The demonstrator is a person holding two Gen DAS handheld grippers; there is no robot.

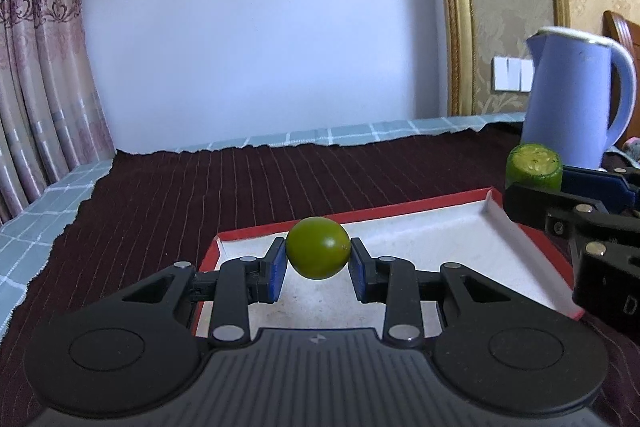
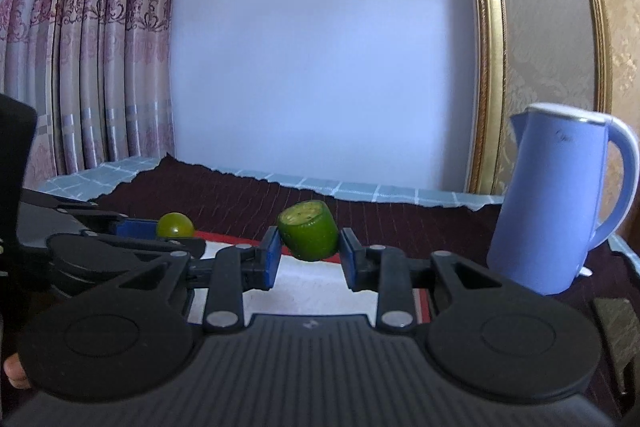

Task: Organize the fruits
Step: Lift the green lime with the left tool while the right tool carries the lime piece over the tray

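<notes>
Left gripper [image 1: 318, 253] is clamped on whole green fruit [image 1: 318, 247], held above red-rimmed tray [image 1: 400, 213]. Cut green fruit [image 2: 309, 230] is pinched by right gripper [image 2: 308, 251], beside blue kettle [image 2: 560, 195].

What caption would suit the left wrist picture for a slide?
Left gripper holds a whole green fruit above a red-edged white tray, blue kettle behind.

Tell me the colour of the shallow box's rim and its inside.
The shallow cardboard box has a red rim and a white inside, clearest in the left wrist view.
</notes>
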